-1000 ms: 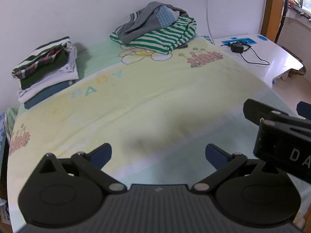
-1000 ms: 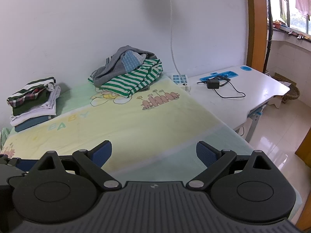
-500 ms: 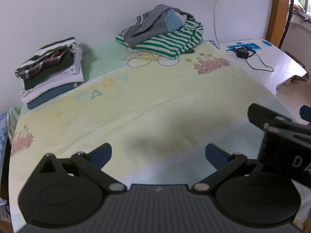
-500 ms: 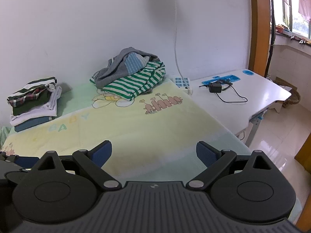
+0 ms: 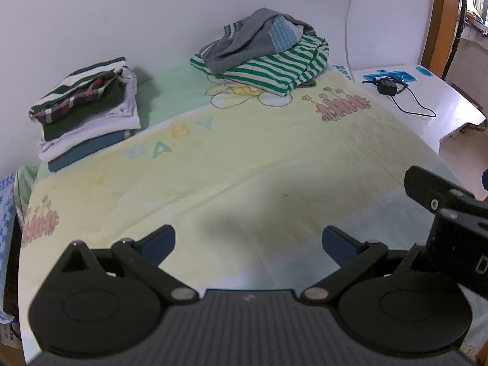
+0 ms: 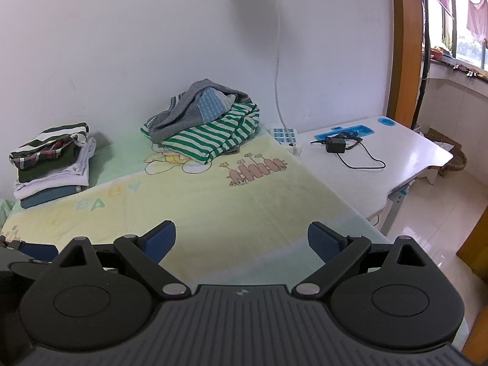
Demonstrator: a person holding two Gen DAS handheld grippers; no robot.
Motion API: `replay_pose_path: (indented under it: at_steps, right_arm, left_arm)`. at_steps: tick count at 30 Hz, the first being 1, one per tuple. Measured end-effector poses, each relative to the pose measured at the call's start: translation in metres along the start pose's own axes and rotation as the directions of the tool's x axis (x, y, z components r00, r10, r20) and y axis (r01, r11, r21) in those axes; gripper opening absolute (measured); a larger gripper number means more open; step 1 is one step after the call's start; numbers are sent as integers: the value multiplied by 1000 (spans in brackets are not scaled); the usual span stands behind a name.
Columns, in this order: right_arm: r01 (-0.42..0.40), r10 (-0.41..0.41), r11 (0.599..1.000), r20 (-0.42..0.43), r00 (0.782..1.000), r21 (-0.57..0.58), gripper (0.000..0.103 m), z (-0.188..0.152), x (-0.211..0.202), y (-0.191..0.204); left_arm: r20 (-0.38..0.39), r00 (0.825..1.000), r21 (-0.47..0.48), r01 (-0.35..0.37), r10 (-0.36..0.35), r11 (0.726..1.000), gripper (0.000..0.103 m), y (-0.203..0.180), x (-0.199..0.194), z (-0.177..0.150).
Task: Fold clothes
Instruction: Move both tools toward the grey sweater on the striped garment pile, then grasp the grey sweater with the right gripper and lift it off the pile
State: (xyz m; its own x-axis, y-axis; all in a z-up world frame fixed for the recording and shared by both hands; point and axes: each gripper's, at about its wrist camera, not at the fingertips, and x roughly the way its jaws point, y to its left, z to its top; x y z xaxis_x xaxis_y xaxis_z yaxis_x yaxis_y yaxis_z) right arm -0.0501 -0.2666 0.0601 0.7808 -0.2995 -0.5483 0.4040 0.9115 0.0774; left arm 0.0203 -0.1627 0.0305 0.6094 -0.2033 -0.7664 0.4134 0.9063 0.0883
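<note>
Plain white wall (image 6: 152,45) behind, with a white cord (image 6: 279,61) hanging down it. Bed (image 6: 244,201) under a pale yellow and green cartoon-print sheet. White bench (image 6: 396,152) to the right, glossy tiled floor (image 6: 427,219) beyond. Orange-brown window frame (image 6: 402,45), daylight coming through.

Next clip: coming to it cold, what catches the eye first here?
Two clothing piles on the pastel BABY blanket: a rumpled heap of grey and green-striped garments at the far wall, and a neat folded stack at the far left. Nearest the cameras, the left gripper and right gripper hover open and empty above the bare blanket. A white desk with a black charger stands to the right.
</note>
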Motion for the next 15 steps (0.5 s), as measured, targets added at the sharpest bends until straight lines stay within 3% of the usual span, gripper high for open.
replay_pose_path:
  at_steps: [8,15]
  right_arm:
    - [20,-20,1000,11,1000,1,95,3,2,4]
    - [-55,55,998,-21,998,-12,93,23,30,-7]
  left_arm:
    - [-1,1000,4,7,-7,1000,103,2,1,5]
    - [-11,999,-18,-46,46,999,103,-1,9,33]
